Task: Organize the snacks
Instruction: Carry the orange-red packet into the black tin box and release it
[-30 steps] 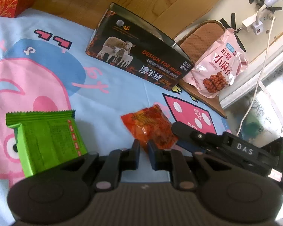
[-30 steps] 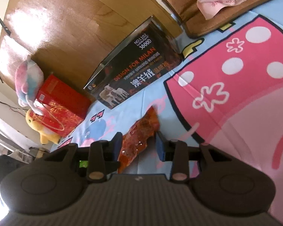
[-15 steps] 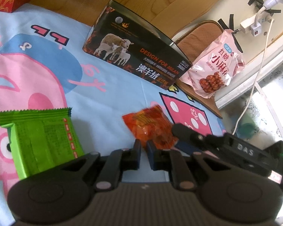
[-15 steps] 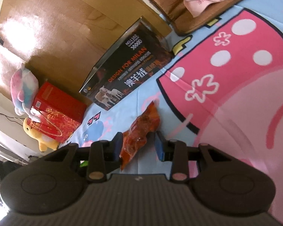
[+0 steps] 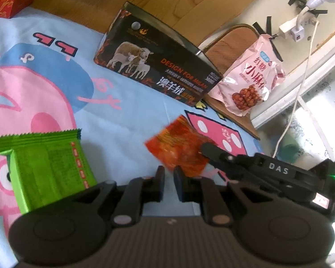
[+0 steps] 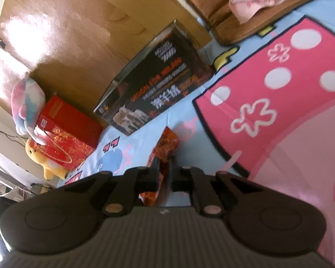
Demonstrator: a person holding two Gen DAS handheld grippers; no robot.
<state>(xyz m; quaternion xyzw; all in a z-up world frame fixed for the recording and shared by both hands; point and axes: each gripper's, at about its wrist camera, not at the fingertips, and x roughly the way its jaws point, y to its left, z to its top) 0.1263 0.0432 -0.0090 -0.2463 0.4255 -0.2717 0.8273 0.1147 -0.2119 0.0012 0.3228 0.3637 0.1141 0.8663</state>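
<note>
Nearest the right wrist camera, the right gripper (image 6: 164, 167) has its jaws pinched on the orange-red snack packet (image 6: 165, 145); they have just been closing, and the packet that a moment ago lay loose between spread fingers is now clamped edge-on between the pads. In the left wrist view the same packet (image 5: 178, 149) looks tilted and blurred, its far corner raised off the cartoon bedspread (image 5: 127, 116), where earlier it lay flat. I judge that the grasp is made and the packet is ready to be carried, probably to the open black box (image 5: 154, 71) at the far edge of the bedspread.

The left gripper (image 5: 168, 174) hangs low over the near part of the bedspread with its jaws pressed almost together on nothing, as in the earlier frames; the packet's near corner shows just behind its fingertips, but whether it touches them I cannot tell. A green snack packet (image 5: 47, 167) lies toward the near left side, in much the same spot as before and not yet dealt with.

Farther off, the black box stands against the wooden headboard (image 5: 82, 2). Beyond the bedspread's far right corner a pink snack bag (image 5: 250, 82) rests on a brown cushion (image 5: 232, 42), unchanged.
</note>
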